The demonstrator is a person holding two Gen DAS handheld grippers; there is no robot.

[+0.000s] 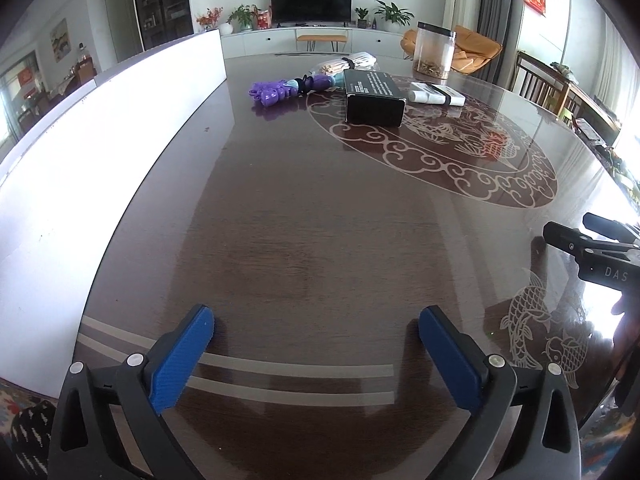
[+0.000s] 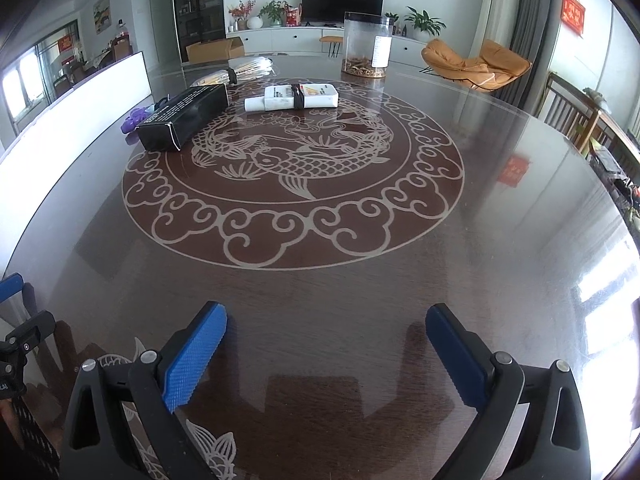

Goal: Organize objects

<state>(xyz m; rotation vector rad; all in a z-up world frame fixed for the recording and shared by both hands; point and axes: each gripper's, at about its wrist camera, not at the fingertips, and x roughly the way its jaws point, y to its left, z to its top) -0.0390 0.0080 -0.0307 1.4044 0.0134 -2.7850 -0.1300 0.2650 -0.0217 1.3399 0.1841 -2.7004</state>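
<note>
Blue-padded fingers (image 1: 202, 332) of the left gripper (image 1: 316, 330) tilt down over bare worktop (image 1: 304, 220), spread wide and empty; the purple toy (image 1: 276, 92) and black box (image 1: 374, 98) lie toward twelve o'clock. Right gripper (image 2: 326, 330) likewise angled down, fingers spread, nothing between them.

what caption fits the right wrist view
Open right gripper over the dark table, facing black box and clear jar.
</note>
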